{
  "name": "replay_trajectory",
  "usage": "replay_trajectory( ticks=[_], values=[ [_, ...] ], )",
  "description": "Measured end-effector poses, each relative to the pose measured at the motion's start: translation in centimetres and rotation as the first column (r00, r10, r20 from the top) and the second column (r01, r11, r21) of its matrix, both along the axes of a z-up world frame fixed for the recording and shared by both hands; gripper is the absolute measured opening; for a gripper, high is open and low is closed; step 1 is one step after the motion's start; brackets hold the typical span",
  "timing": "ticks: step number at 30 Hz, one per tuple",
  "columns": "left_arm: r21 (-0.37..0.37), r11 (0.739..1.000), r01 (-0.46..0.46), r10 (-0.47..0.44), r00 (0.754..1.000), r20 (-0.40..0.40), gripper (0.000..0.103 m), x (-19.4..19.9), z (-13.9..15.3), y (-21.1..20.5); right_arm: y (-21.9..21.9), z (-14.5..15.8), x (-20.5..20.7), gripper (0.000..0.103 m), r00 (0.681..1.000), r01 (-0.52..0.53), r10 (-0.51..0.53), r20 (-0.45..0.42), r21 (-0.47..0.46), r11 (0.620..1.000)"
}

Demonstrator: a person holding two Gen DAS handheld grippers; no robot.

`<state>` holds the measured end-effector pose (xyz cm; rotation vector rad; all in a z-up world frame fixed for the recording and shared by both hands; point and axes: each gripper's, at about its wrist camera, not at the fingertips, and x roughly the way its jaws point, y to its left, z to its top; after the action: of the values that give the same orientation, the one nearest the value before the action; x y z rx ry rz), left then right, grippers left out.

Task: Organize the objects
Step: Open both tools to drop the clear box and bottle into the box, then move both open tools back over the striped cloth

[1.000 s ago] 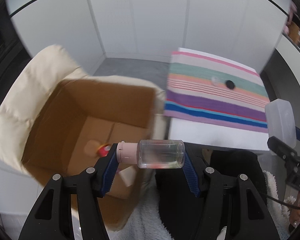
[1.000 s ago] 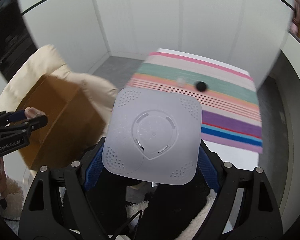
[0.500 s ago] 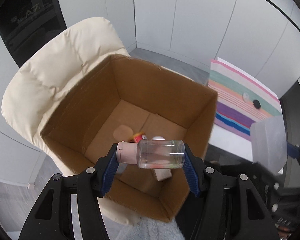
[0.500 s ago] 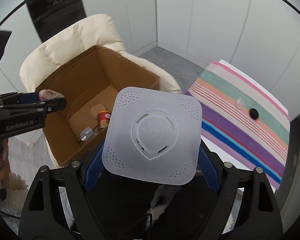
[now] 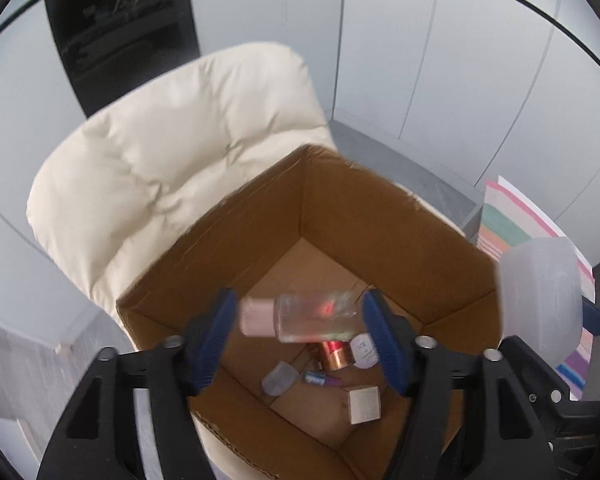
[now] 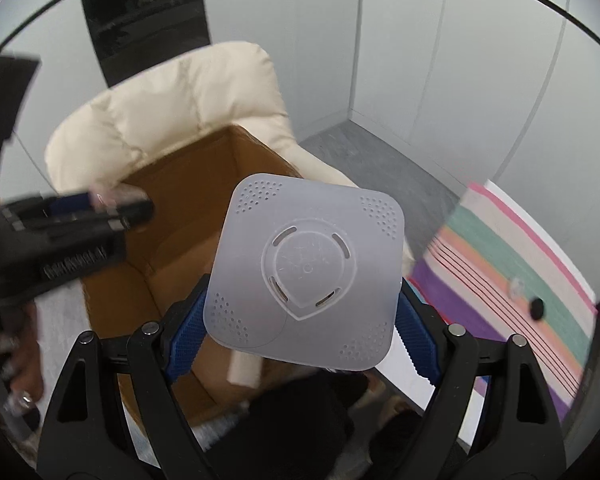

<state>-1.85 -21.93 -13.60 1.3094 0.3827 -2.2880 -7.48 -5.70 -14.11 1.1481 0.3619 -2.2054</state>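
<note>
One clear bottle (image 5: 314, 316) with a pink cap hangs blurred between the blue pads of the left claw (image 5: 300, 334), whose jaws are opening; the pads no longer press it, so it is released above the cardboard box (image 5: 380, 216). Risk: the bottle may strike the red can (image 5: 336, 354), the small white carton (image 5: 364, 404) or the other items on the box floor, and could bounce or crack. The right claw (image 6: 300, 338) grips a translucent square lid (image 6: 306, 268) near the box's right edge; a slack grip there could let the lid slide out short of the opening. The box rests on a cream cushioned chair (image 5: 172, 160), so it could tip.
</note>
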Motion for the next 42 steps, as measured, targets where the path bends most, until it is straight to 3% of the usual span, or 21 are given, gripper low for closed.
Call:
replay_trajectory(
  ticks=[1,2,3,10,25,36,42],
  values=[
    [0.010,1.000,-0.010,0.010,1.000,0.003,0.084,0.1,-0.1,-0.2,-0.4,-0.1,-0.3,0.091,1.000,-0.008,0.008,0.012,-0.012,1.000],
    [0.018,1.000,-0.019,0.019,1.000,0.003,0.088,0.2,-0.1,-0.4,-0.7,-0.2,-0.6,0.102,1.000,-0.005,0.006,0.030,-0.017,1.000],
    [0.022,1.000,-0.022,0.022,1.000,-0.002,0.091,0.3,-0.1,-0.5,-0.9,-0.4,-0.8,0.103,0.999,0.000,0.000,0.041,-0.020,1.000],
    [0.015,1.000,-0.003,0.002,1.000,0.021,0.091,0.2,-0.7,0.2,-0.6,-1.9,-1.3,0.103,0.996,0.017,-0.014,0.092,-0.028,0.999],
    [0.029,0.999,0.034,-0.035,0.998,0.043,0.091,1.1,-0.4,1.3,1.1,-2.8,-1.1,0.103,0.992,0.054,-0.053,0.116,0.000,0.999],
    [0.009,0.993,0.114,-0.114,0.992,0.058,0.091,3.5,-0.1,4.8,3.7,-2.9,0.6,0.103,0.988,0.093,-0.095,0.124,0.023,0.995],
    [-0.039,0.980,0.195,-0.195,0.981,0.008,0.091,4.4,1.3,7.6,5.9,-3.0,2.6,0.103,0.984,0.121,-0.124,0.126,0.028,0.992]
  ],
)
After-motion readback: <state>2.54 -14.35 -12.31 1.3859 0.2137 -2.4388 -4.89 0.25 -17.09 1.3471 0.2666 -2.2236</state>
